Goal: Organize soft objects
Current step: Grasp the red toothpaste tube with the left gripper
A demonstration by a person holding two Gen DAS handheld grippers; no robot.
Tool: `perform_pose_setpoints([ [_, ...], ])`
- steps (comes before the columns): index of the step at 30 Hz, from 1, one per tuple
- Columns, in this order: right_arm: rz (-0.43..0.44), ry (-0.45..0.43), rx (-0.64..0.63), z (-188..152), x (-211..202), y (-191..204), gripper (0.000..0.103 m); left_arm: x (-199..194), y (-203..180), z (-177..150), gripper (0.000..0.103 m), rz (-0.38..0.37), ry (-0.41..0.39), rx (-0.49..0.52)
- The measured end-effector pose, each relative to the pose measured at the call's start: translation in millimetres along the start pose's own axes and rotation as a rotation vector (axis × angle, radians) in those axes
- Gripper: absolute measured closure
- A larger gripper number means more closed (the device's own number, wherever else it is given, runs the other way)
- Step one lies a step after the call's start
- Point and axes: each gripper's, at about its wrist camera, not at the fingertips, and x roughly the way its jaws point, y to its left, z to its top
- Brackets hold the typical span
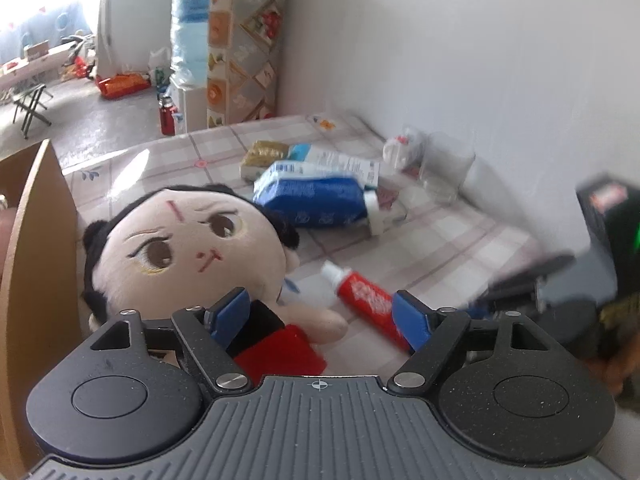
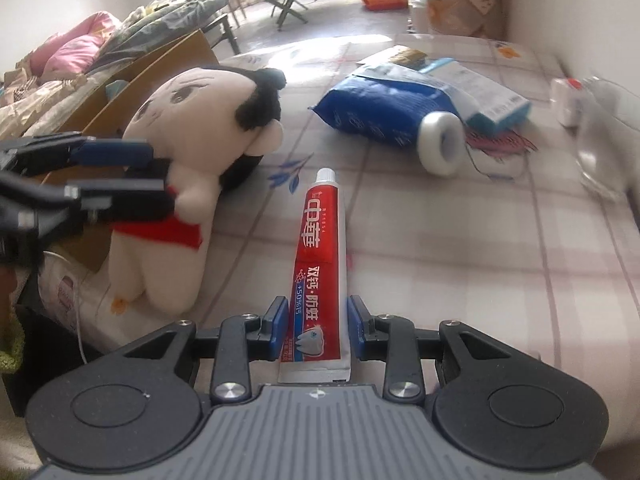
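Now the right gripper (image 2: 316,322) is clamping the toothpaste tube's (image 2: 320,264) crimped end for lifting; left gripper (image 1: 322,312), jaws released, is straddling the plush doll (image 1: 188,240).

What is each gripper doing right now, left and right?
Left gripper: open, jaws around the doll's body, no firm squeeze visible.
Right gripper: closed on the bottom end of the toothpaste tube.
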Motion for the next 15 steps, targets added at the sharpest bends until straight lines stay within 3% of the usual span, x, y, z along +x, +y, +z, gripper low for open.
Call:
perform_pose_setpoints([
  [3, -0.012, -0.015, 0.014, -13.0, -9.5, 3.3, 0.070, -10.7, -6.2, -1.3, 0.024, -0.040, -0.036, -0.049],
  [6, -0.017, -0.031, 0.031, -20.2, -15.0, 5.8, 0.070, -11.0, -22.0, -1.7, 0.024, -0.109, -0.012, -0.055],
  [11, -0.005, -0.065, 0.050, -34.1, -23.0, 5.0, 0.072, 20.9, -45.6, -1.9, 0.029, -0.170, 0.138, -0.105],
  [15, 0.009, -0.095, 0.071, -43.1, -27.8, 1.6, 0.072, 49.7, -52.6, -2.9, 0.031, -0.158, 0.238, -0.171],
])
